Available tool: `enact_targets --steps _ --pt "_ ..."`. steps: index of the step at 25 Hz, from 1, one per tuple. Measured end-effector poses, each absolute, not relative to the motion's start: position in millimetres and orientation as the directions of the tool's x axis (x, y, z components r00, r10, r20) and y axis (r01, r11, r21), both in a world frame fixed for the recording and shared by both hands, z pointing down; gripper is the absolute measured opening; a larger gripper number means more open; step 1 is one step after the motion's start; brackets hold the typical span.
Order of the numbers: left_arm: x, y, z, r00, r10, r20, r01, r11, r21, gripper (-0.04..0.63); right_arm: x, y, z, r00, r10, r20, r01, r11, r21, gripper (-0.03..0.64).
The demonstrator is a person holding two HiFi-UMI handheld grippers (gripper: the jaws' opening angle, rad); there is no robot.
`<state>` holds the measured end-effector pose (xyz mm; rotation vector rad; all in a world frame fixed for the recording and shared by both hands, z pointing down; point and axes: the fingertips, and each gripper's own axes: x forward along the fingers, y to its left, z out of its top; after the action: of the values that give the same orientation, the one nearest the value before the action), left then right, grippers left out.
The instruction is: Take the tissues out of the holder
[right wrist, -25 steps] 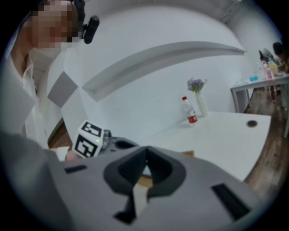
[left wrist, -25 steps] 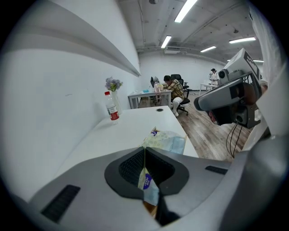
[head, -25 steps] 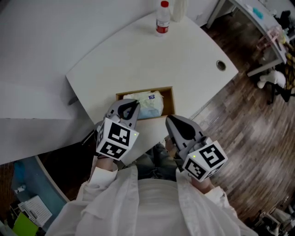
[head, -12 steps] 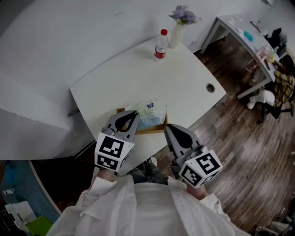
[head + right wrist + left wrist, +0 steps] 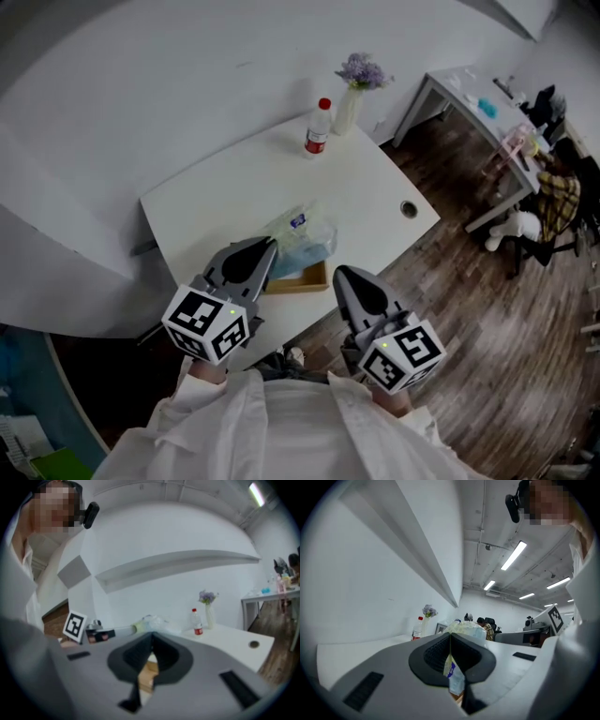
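Note:
A soft blue-and-white tissue pack [image 5: 302,234] hangs above the wooden holder [image 5: 298,278] near the white table's [image 5: 216,197] front edge. My left gripper [image 5: 266,247] is shut on the pack's wrapper; in the left gripper view a strip of wrapper [image 5: 453,676] is pinched in the left gripper [image 5: 450,638], with the bulk of the pack beyond. My right gripper [image 5: 341,273] sits at the holder's right end. In the right gripper view the right gripper [image 5: 151,640] has closed jaws, the holder's wood [image 5: 147,677] shows between the pads, and the pack [image 5: 152,620] is raised at left.
At the table's far edge stand a red-capped bottle [image 5: 316,136] and a vase of purple flowers [image 5: 352,94]. A cable hole [image 5: 408,209] lies near the right corner. A second desk [image 5: 469,98] and a chair stand on the wood floor to the right.
Both grippers have risen. The left gripper has rolled and lifted the tissue pack up out of the holder, where it lay flat a second ago. The head camera now sees more of the room.

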<state>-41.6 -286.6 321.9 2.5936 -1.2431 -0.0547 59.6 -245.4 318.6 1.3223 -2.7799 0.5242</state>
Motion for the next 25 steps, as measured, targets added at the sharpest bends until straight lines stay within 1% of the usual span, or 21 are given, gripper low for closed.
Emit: enact_targets --steps 3,6,15,21,25 --pt "-45.8 -282.7 307.3 0.615 -0.788 0.001 -0.762 -0.595 0.255 0.017 67.5 -246.4 307.9 -0.618 -0.775 0.132 -0.776 0.575 -0.258 0.011" --pt "-45.1 -275.7 298.0 0.613 -0.789 -0.044 -0.752 -0.599 0.275 0.017 74.1 -243.4 301.1 -0.607 -0.786 0.116 -0.785 0.570 -0.243 0.011" --pt "-45.9 -270.2 289.6 0.619 -0.780 -0.090 -0.729 -0.613 0.305 0.017 74.4 -240.4 291.8 -0.610 -0.789 0.067 -0.780 0.584 -0.226 0.011" --pt "-47.4 -267.5 279.9 0.613 -0.777 -0.146 -0.722 -0.625 0.296 0.017 85.2 -238.0 281.7 -0.591 -0.806 0.017 -0.787 0.572 -0.229 0.011" --pt "-47.9 -263.4 273.0 0.595 -0.782 -0.188 -0.735 -0.623 0.267 0.017 92.8 -241.6 283.4 -0.569 -0.822 0.022 -0.804 0.550 -0.227 0.011"
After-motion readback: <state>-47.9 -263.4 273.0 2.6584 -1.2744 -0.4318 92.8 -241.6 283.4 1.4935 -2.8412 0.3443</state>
